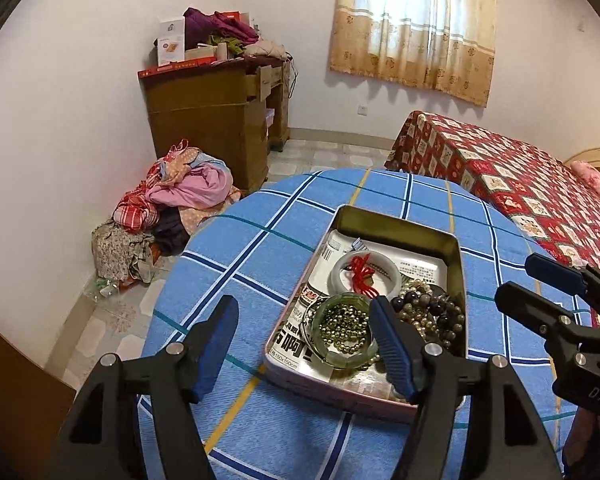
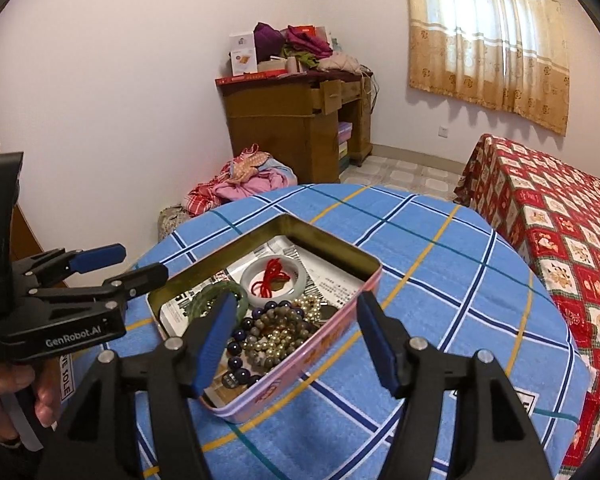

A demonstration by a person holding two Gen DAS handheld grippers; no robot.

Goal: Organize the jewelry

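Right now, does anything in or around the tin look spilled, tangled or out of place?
Nothing has spilled onto the tablecloth. Inside the tin, the bead strands lie heaped in a tangle, and a gold bead strand sits coiled inside the green bangle.

We see a round table point(image 1: 260, 248) covered by a blue cloth crossed with dark blue, white, teal and yellow lines. Directly on the cloth lies one open rectangular tin point(image 2: 332, 336), pink on its outer wall and gold inside, set a little toward the near side of the tabletop and turned at an angle to the checks. We can make out printed paper point(image 1: 416, 268) lining the tin's floor, with bangles and bead strings resting on it. Near the table's right edge we notice a small white label point(image 2: 526, 400) with dark print, too blurred to read.
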